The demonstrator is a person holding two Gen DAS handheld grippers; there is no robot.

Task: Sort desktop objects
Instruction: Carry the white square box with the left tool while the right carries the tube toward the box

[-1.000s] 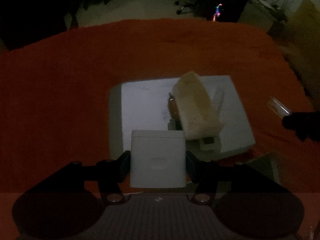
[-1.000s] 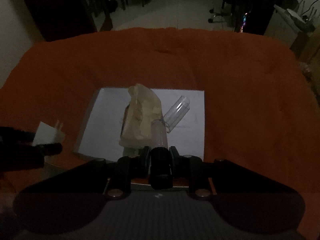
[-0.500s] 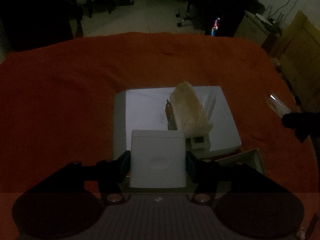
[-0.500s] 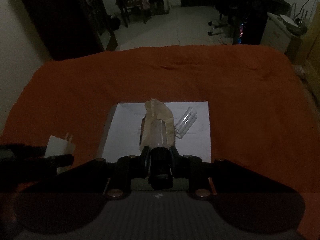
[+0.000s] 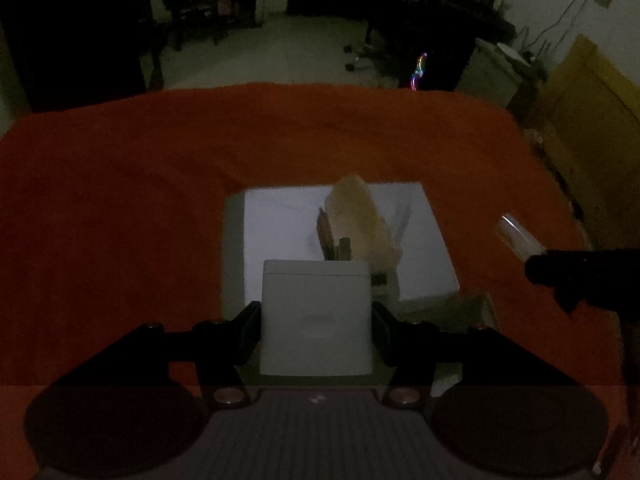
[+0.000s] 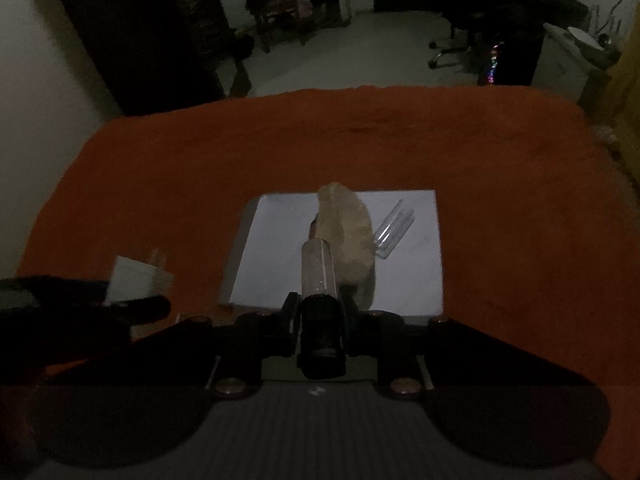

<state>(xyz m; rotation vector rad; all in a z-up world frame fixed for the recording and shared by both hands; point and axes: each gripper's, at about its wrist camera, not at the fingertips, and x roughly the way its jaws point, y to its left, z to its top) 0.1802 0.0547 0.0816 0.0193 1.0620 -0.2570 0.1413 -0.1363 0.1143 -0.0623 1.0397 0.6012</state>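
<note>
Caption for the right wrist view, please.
Right claw shut on a black-capped clear tube, above white paper on an orange cloth.

on the tablecloth point(image 6: 500, 168) lies a sheet of paper point(image 6: 276, 240); on it a crumpled bag point(image 6: 352, 236), with a clear tube point(image 6: 394, 228) to its right.

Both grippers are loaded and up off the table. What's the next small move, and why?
Probably carry both loads clear of the white sheet before lowering either. The left gripper clamps a white box, the right gripper a clear black-capped tube, and a crumpled tan wrapper and another clear tube lie directly ahead.
</note>
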